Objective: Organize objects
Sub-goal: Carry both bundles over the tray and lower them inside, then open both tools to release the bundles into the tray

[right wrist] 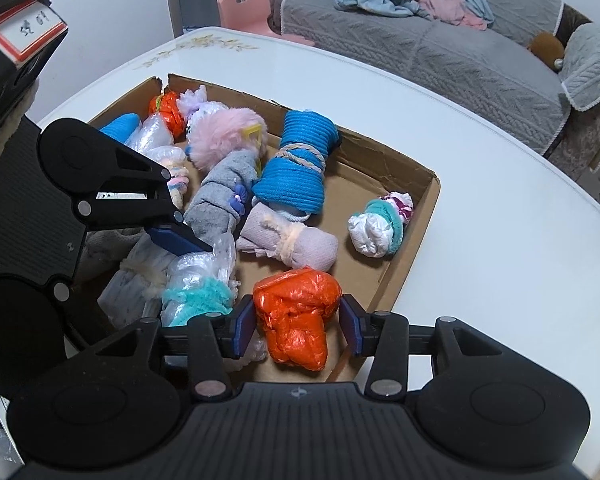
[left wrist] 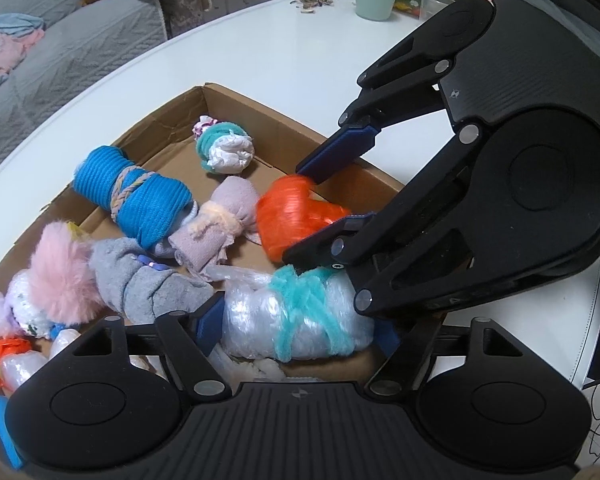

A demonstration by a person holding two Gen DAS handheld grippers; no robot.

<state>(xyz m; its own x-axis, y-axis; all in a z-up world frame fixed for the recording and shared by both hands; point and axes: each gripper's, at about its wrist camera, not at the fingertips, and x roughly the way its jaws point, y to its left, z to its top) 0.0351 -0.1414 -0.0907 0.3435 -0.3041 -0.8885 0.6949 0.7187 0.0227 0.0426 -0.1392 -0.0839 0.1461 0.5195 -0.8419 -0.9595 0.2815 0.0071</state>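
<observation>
Straddling the orange plastic-bag bundle, the right hand-held gripper has its blue pads set on either side of it; the left pad looks pressed against the plastic, while a thin gap seems to remain at the right one, so I judge the jaws apart and closing, not yet clamped. The bundle lies inside the cardboard box, at its near edge toward the right wrist camera, which explains the low, forward reach over the wall.

The left hand-held gripper brackets the clear plastic bundle tied with teal yarn, its pads at the two ends; whether they actually pinch it cannot be told. That bundle sits right beside the orange one, so both tools crowd the same corner, probably so each can lift one item.

Farther in rest the blue knit roll bound with braided cord, the grey sock roll, the pink fluffy piece, a mauve cloth roll and, apart by the far wall, a white bundle banded in teal. The box stands on the white desk, near its rounded edge.
</observation>
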